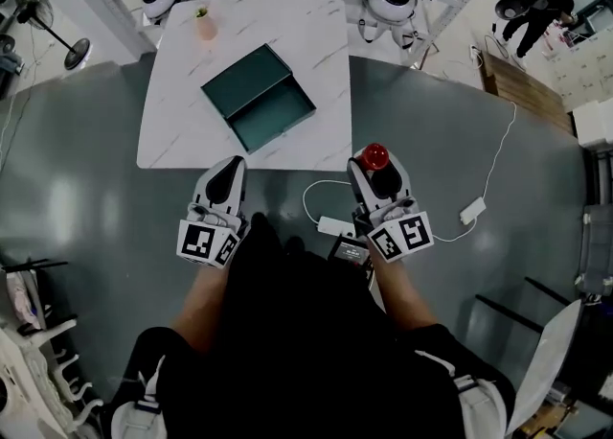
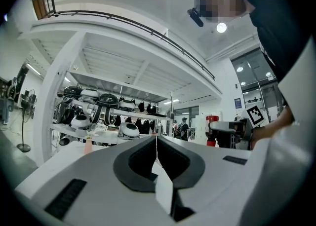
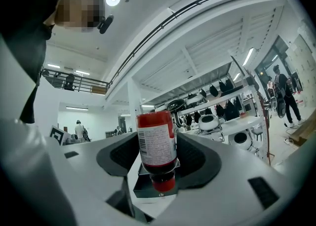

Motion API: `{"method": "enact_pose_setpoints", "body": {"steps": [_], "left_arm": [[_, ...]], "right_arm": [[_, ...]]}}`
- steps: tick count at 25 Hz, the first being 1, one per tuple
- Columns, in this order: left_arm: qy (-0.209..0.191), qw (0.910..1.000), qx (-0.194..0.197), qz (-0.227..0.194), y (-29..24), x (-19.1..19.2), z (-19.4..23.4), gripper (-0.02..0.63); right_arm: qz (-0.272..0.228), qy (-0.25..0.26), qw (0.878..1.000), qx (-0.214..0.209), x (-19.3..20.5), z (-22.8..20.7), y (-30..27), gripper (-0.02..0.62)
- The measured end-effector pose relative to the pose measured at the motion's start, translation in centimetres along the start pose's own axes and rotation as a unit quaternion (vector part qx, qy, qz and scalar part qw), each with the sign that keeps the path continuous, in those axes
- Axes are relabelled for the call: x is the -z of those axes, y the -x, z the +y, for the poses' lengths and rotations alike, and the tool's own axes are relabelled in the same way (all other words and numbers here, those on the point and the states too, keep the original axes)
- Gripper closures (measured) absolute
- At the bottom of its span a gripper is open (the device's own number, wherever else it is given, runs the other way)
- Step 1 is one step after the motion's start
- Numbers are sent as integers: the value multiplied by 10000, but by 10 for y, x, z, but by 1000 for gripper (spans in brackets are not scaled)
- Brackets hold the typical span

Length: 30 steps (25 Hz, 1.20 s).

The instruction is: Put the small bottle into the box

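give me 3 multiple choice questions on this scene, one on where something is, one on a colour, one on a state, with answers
1. Where is the red bottle?
A. on the table
B. in the box
C. held by the right gripper

2. What colour is the box?
A. yellow
B. teal
C. white

3. How is the left gripper?
A. shut, empty
B. wide open
C. shut on the bottle

Answers:
1 C: the right gripper view shows its jaws clamped on the bottle.
2 B: the head view shows it teal, lying open on the table.
3 A: the left gripper view shows its jaws meeting with nothing between them.
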<state>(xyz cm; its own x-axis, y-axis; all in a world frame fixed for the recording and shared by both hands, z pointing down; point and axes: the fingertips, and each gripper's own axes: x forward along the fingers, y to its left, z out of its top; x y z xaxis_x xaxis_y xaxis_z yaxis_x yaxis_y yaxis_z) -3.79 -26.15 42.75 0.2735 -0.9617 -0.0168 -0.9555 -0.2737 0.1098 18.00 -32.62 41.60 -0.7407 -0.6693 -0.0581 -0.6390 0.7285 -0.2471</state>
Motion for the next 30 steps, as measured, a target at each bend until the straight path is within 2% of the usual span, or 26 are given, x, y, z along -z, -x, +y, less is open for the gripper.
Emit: {"method": "enact_pose_setpoints", "body": {"steps": [5, 9, 16, 19, 26, 28, 30], "left_arm": [[126, 9996, -269, 40, -19, 12, 42, 586], [176, 9993, -310, 80, -40, 19, 75, 586], [287, 9988, -389, 92, -77, 22, 128, 586], [511, 9979, -349, 174, -90, 34, 144, 586], [746, 9966, -259, 238, -119, 52, 180, 586], [797, 9962, -255, 238, -126, 55, 189, 586], [825, 9960, -253, 243, -133, 57, 197, 586]], "right_arm": [[162, 13, 9999, -23, 16, -11, -45, 344], [279, 106, 9995, -86, 23, -15, -85, 344], [745, 731, 9936, -422, 31, -16, -157, 344], [1010, 1086, 9867, -662, 39, -12, -184, 345], [1697, 2091, 9484, -1675, 73, 19, -248, 347], [2065, 2397, 9294, -1898, 91, 21, -257, 347], [2516, 2699, 9048, -2125, 112, 21, -261, 347]]}}
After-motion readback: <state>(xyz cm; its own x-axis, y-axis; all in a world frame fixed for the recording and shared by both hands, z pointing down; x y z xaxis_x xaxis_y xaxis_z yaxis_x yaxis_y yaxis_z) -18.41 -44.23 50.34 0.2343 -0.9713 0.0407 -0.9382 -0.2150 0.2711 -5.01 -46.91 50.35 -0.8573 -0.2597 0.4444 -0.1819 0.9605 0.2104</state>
